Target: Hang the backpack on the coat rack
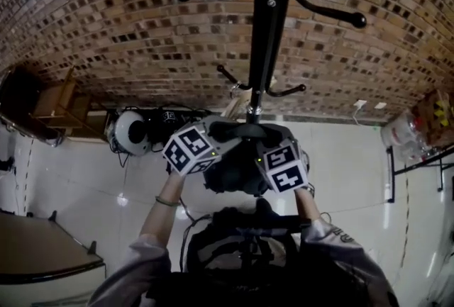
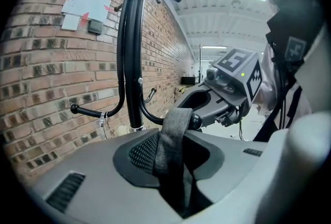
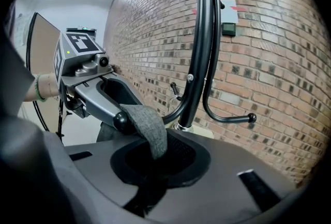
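A black coat rack [image 1: 268, 29] stands against the brick wall. The dark backpack [image 1: 234, 174] hangs between my two grippers, close to the pole. Its grey strap [image 2: 173, 137] rises out of my left gripper [image 2: 176, 171] and loops over the ball tip of a low hook [image 2: 195, 121]. In the right gripper view the same strap [image 3: 150, 127] climbs from my right gripper [image 3: 155, 168] over that hook tip [image 3: 120, 121]. Both grippers are shut on the strap, facing each other across the hook. In the head view the left gripper [image 1: 225, 132] and right gripper [image 1: 261, 139] hide the hook.
More hooks stick out from the pole, high [image 1: 340, 15] and low [image 1: 291, 91]. On the white floor lie a white round helmet-like thing [image 1: 131, 132] and cables. A wooden stand [image 1: 57, 103] is at left, a table edge [image 1: 42, 256] at lower left, a bag of bottles [image 1: 408, 130] at right.
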